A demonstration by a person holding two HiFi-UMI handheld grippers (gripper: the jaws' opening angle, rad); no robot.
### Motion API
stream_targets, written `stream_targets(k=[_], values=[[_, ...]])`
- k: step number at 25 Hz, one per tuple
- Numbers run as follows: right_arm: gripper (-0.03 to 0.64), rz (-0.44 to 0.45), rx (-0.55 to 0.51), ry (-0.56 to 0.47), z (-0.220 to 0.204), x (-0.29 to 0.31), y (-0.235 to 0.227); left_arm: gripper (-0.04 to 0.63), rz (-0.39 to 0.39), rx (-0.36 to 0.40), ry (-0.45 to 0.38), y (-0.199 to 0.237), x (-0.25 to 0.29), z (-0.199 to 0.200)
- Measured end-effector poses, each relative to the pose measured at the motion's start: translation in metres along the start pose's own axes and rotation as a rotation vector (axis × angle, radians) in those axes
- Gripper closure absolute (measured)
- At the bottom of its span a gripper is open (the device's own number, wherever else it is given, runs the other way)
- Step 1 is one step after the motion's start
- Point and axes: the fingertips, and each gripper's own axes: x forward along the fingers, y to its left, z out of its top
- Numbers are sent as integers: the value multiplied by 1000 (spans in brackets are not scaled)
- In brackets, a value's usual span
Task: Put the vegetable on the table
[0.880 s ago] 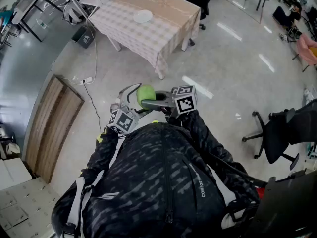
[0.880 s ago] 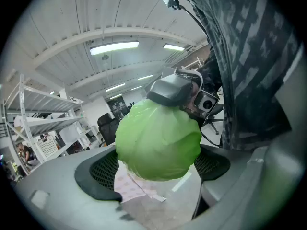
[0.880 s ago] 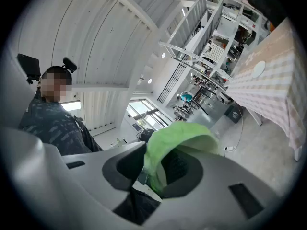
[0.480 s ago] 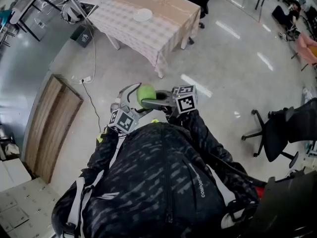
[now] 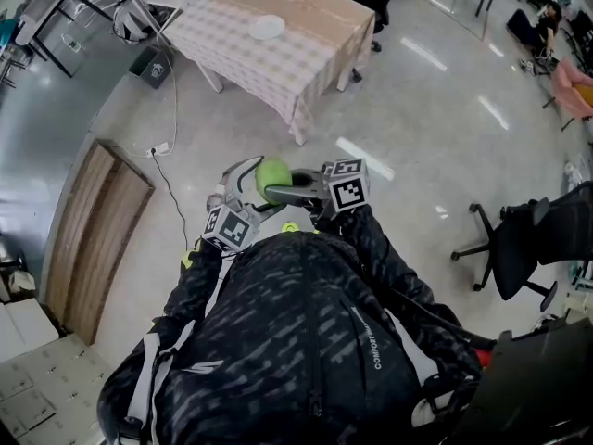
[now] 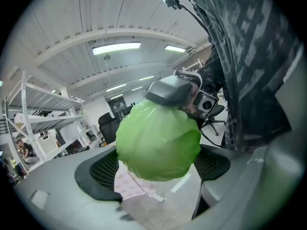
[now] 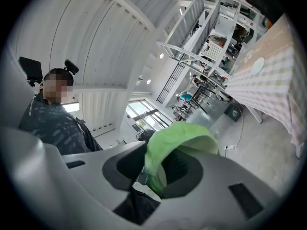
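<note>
Cabbage (image 5: 272,173), round, pale green and leafy, is held in mid-air in front of a person's chest. It hangs over the glossy grey floor (image 5: 417,137), well short of the counter. The person, seen from above in a dark patterned jacket (image 5: 306,341), holds a gripper in each hand, and both meet at the cabbage.

The left gripper (image 6: 158,172) has its jaws spread very wide around the cabbage, whose sides lie against both black mesh pads (image 6: 103,169). The right gripper (image 7: 160,169) comes in from the right with its jaws nearly together, pinching one outer green leaf (image 7: 178,137). A cube with black-and-white square markers (image 5: 345,185) rides on each gripper, close to the person's body.

The counter (image 5: 310,26), covered with a beige and pink checked cloth, stands far ahead and slightly left, well apart from the cabbage. A small round white plate (image 5: 267,29) lies on it. A long brown wooden panel (image 5: 97,235) lies on the floor to the left. A black office chair (image 5: 519,248) stands to the right.
</note>
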Motion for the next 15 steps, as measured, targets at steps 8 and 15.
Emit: stream_targets(k=[8,15], values=[[522,-7,-3,-5,4,15,-4,127,-4,-1,-7,11,-9,-7],[523,-19,-4,-14,-7,16,-10,127,-17,8,-2,3,-9,-18]])
